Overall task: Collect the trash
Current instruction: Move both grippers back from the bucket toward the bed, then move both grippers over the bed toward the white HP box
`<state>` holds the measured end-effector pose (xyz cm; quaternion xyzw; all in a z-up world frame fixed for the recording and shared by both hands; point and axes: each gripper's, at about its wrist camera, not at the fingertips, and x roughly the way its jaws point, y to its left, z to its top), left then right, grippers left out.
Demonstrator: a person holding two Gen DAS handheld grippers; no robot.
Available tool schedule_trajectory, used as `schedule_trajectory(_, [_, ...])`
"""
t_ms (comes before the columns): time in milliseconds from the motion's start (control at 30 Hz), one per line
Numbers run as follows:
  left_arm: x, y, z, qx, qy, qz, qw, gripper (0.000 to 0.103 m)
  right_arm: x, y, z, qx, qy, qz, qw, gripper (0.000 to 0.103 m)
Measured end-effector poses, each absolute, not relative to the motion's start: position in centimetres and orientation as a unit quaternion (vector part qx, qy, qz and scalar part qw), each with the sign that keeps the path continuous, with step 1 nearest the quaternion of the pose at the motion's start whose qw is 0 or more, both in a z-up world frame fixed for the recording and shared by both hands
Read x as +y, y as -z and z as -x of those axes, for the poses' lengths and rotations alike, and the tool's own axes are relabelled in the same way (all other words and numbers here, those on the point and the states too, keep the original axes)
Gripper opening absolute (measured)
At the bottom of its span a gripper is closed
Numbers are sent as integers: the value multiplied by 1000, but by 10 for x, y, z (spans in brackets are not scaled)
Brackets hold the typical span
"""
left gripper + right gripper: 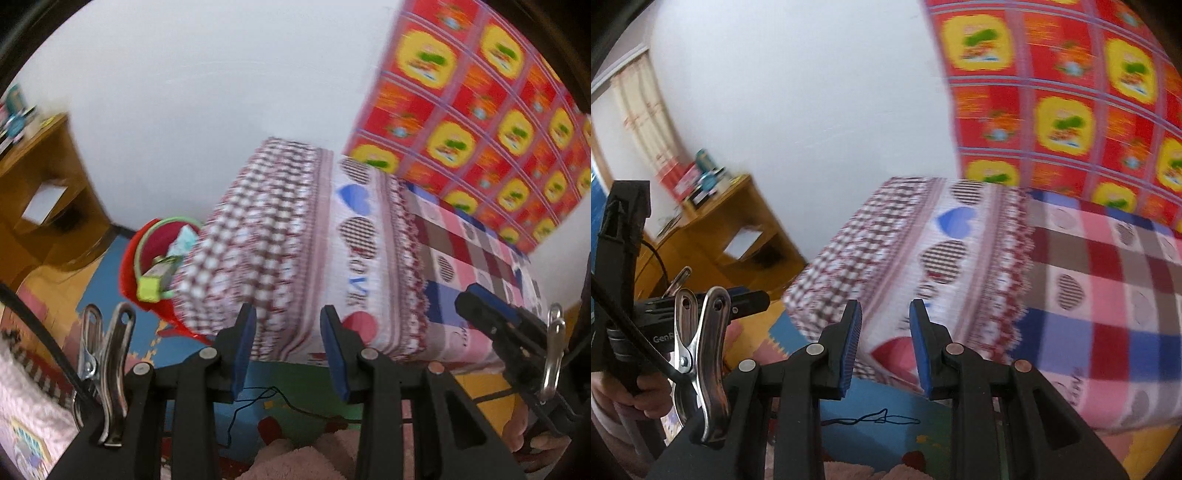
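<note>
Left wrist view: left gripper point(288, 347) jaws parted, nothing between them; red bin point(147, 266) on the floor beside the bed point(295, 236) holds a green carton point(157, 277) and crumpled paper, likely light and crushable, best pinched at the carton's free end. Right wrist view: right gripper point(884, 347) likewise parted and empty; bin not visible, only a dark thread point(879, 419) on the mat, limp and hard to pinch.

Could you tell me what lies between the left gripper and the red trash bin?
In the left wrist view, the left gripper and red plastic bin are separated by the checked bedspread's corner.
</note>
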<state>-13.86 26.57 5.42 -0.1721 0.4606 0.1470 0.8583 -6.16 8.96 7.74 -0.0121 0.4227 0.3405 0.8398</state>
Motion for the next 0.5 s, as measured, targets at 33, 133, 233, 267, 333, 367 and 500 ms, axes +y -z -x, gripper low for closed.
schedule_trajectory(33, [256, -55, 131, 463, -138, 166, 860, 38, 79, -78, 60, 424, -329, 10, 843, 28])
schedule_trajectory(133, [227, -58, 111, 467, -110, 152, 864, 38, 49, -80, 55, 423, -303, 3, 854, 28])
schedule_trajectory(233, [198, -63, 91, 466, -83, 140, 870, 38, 8, -82, 47, 422, -273, -10, 864, 28])
schedule_trajectory(267, [186, -64, 84, 466, -74, 137, 871, 38, -4, -82, 46, 422, -265, -14, 867, 28])
schedule_trajectory(333, [165, -66, 72, 467, -57, 131, 872, 38, -27, -83, 43, 423, -248, -21, 871, 28])
schedule_trajectory(367, [152, -66, 65, 469, -48, 127, 873, 38, -40, -82, 41, 424, -239, -24, 873, 28])
schedule_trajectory(500, [104, -64, 41, 473, -21, 116, 873, 38, -85, -81, 35, 425, -213, -26, 879, 28])
